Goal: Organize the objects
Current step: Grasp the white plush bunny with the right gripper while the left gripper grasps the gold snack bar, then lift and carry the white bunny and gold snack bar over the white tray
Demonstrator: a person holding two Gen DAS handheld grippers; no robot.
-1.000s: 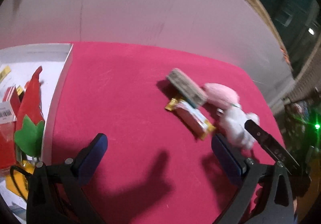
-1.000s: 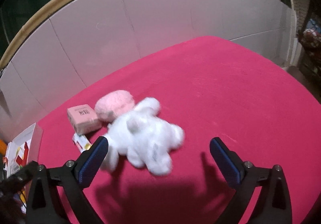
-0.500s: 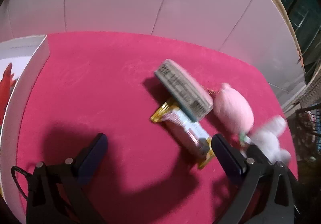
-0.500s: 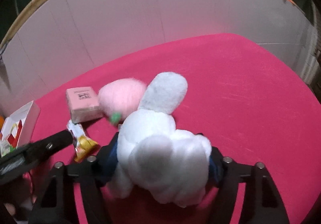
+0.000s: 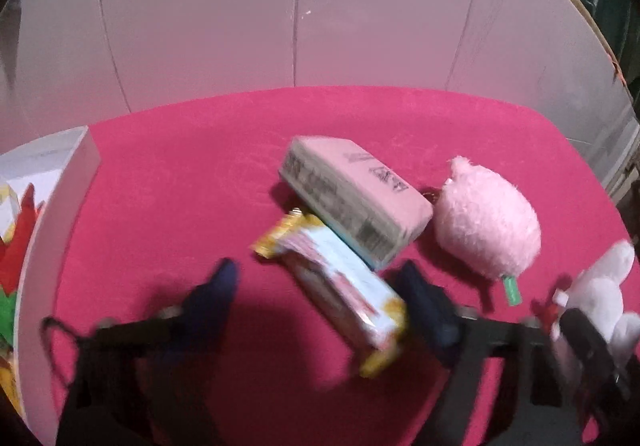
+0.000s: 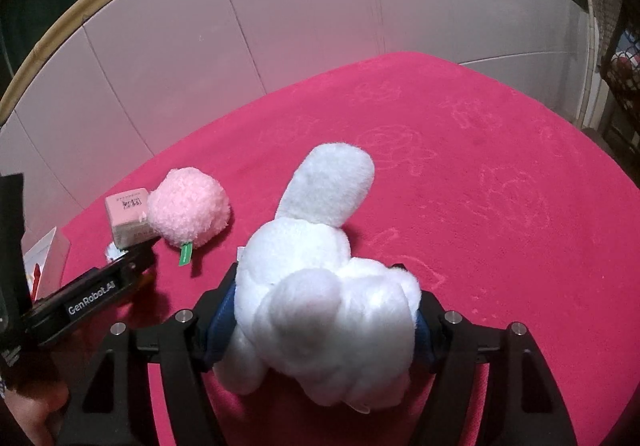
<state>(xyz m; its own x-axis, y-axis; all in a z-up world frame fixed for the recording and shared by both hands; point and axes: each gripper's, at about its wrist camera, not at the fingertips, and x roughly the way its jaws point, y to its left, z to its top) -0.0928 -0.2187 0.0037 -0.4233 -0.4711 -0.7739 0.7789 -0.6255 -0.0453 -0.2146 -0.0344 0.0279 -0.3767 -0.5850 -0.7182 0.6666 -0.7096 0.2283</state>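
Between right hand-held gripper (image 6: 320, 320) fingers: white plush (image 6: 320, 286).

We saw our left tool (image 5: 320, 286) spread wide over the red tabletop (image 5: 180, 186), its blurred dark fingers (image 5: 216, 286) on either side of a yellow-ended snack packet (image 5: 340, 286) that lay aslant, its far end tucked against a pink box (image 5: 356, 198). Just right of the box sat a pink plush ball (image 5: 488, 218) with a green tag, and a white plush toy (image 5: 600, 294) showed at the right edge. At the left edge stood a white tray (image 5: 64, 198) holding red and green pieces.
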